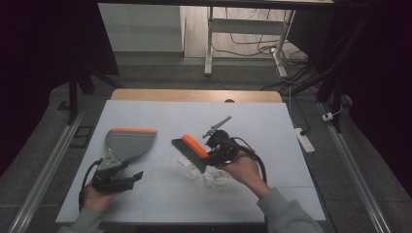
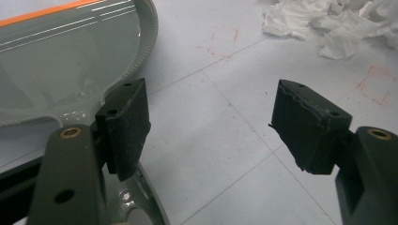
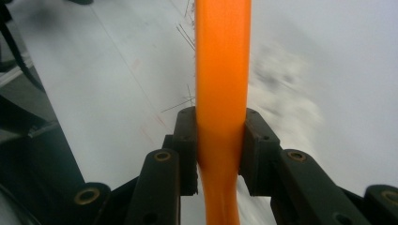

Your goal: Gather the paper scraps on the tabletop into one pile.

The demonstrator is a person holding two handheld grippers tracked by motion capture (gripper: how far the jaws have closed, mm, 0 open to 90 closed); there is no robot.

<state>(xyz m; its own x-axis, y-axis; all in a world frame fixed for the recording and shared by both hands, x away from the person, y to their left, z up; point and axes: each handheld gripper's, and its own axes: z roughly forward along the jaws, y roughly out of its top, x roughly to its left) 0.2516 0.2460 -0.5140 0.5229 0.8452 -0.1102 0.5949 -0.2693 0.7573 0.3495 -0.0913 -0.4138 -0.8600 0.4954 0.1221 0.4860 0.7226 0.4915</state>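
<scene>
A grey dustpan (image 1: 130,141) with an orange front lip lies on the white table cover (image 1: 272,126) at the left. My left gripper (image 1: 130,171) stands open beside the pan's handle end, with nothing between its fingers. In the left gripper view the dustpan (image 2: 61,61) sits at the upper left and the left gripper (image 2: 211,131) has bare cover between its jaws. My right gripper (image 1: 210,154) is shut on a brush (image 1: 192,148) with an orange handle, held over crumpled white paper (image 1: 206,174). In the right gripper view the right gripper (image 3: 220,140) clamps the orange handle (image 3: 221,70).
The crumpled paper (image 2: 328,23) lies at the top right of the left gripper view. A wooden table edge (image 1: 194,95) runs along the back. On the floor to the right lies a power strip (image 1: 304,140). Metal rails flank the table.
</scene>
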